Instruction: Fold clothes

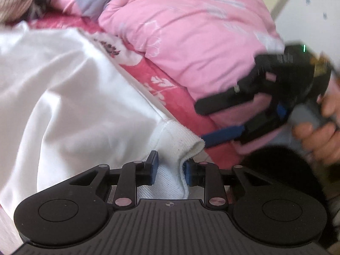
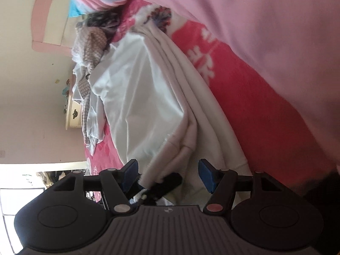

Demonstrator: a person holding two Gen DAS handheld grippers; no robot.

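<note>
A white garment (image 1: 70,97) lies spread on the bed. Its ribbed cuff (image 1: 176,144) sits between the blue pads of my left gripper (image 1: 171,170), which is shut on it. My right gripper (image 1: 214,123) hangs to the right over the bed, held by a hand (image 1: 318,136), jaws apart with nothing in them. In the right wrist view the white garment (image 2: 148,97) runs away from the open right gripper (image 2: 169,173). A bunched edge of the cloth and a black finger of the left gripper (image 2: 170,180) lie between its pads without being pressed.
The bed has a red floral sheet (image 1: 161,85) and a thick pink quilt (image 1: 191,31) heaped beside the garment. Other clothes are piled (image 2: 89,48) at the garment's far end. A cream cabinet (image 2: 73,114) stands by the wall.
</note>
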